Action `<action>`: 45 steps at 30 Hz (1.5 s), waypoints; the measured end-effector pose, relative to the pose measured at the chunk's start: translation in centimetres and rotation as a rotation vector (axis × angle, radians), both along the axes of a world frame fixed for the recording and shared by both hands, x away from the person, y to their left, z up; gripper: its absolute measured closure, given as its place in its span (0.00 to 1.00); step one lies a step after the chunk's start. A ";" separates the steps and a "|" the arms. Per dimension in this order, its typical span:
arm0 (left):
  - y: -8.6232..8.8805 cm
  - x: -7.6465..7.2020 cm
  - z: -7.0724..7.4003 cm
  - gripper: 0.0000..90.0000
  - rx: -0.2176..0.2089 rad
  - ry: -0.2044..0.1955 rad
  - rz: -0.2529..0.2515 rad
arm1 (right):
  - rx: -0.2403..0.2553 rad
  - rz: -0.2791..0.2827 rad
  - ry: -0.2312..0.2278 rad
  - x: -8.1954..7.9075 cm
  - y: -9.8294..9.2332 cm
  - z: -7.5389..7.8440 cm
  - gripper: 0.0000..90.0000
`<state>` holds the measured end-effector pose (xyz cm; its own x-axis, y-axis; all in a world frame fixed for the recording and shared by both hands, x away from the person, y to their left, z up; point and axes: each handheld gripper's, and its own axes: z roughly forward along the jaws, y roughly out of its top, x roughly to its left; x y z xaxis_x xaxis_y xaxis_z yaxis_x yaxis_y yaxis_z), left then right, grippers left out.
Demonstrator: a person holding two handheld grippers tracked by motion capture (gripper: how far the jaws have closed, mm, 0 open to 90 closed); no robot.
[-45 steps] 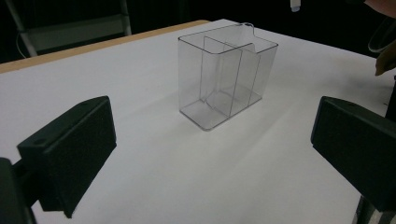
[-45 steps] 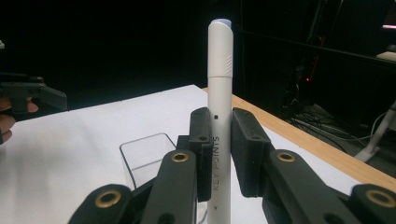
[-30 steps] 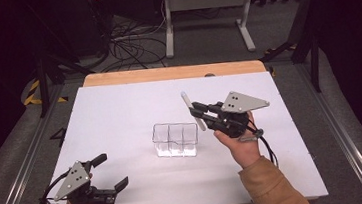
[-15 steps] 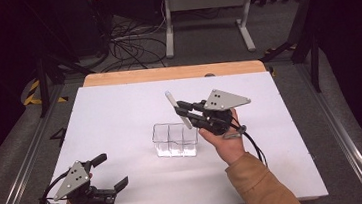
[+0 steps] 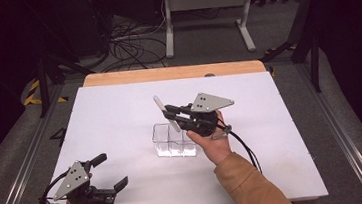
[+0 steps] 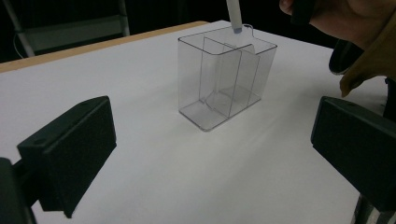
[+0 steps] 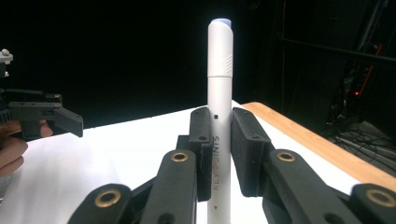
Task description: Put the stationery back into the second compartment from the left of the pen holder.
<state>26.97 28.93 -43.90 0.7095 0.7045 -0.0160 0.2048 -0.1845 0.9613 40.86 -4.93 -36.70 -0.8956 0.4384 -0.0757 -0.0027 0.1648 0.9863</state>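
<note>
Pinching a white marker between the pads of my right gripper, I hold it slanted over the clear plastic organizer that stands near the middle of the white desk. In the high view the marker's lower end sits above the back rim of the organizer, near its middle divider, while its capped end points up and toward the far left corner of the desk. In the left gripper view the marker's tip hangs right at the organizer's far rim; whether it touches the plastic I cannot tell. In the right gripper view the barrel runs straight up between the two black pads, with printed lettering on it and a bluish end cap on top.

My left gripper rests low near the front left corner of the desk, well apart from the organizer, its jaws spread wide with nothing between them. The organizer has upright dividers inside, and its compartments look bare
</note>
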 end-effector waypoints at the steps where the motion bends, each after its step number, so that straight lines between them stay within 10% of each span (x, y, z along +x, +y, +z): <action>1: 0.0 0.0 0.0 0.01 0.000 0.000 0.000 | 0.002 0.005 0.004 0.0 0.1 -0.2 0.88; 33: -0.1 0.0 0.0 0.01 0.001 0.001 -0.005 | -0.061 0.015 0.114 -0.6 -0.4 -3.7 0.87; 45: -0.1 0.1 0.0 0.01 -0.001 -0.001 -0.002 | -0.119 -0.161 0.111 -1.0 -1.6 -2.1 0.30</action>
